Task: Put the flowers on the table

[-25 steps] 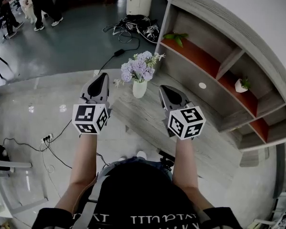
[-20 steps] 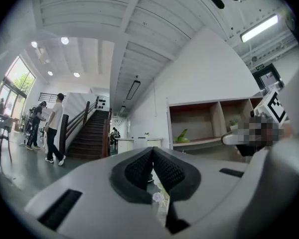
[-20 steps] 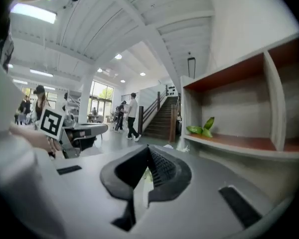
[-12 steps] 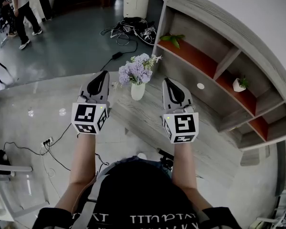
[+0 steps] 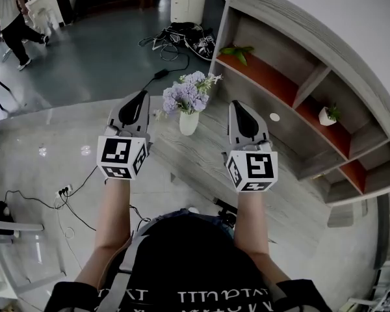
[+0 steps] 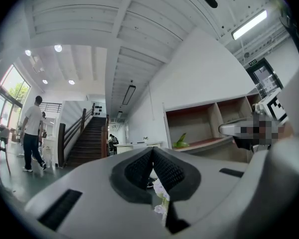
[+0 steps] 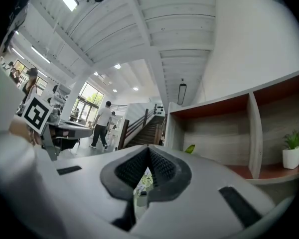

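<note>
Left gripper point(image 5: 141, 96): jaws pressed together with nothing between them; held just left of the flowers and not touching them.
Flowers point(image 5: 188, 95): a pale purple bunch standing upright in a white vase point(image 5: 189, 123), between the two grippers.
Table point(image 5: 201, 168): a long grey wood-grain top under the vase, running from it toward the person.
Right gripper point(image 5: 235, 104): jaws closed on nothing; held just right of the flowers and clear of them.
Shelf unit point(image 5: 292, 77): further right of the flowers, with green leaves point(image 5: 239, 52) and a small potted plant point(image 5: 327, 116) on it.
Done: the flowers stand on the table, as the task wants.
Left: cannot be settled. The scene fits a vase just set down and let go, or one that has yet to be handled.
</note>
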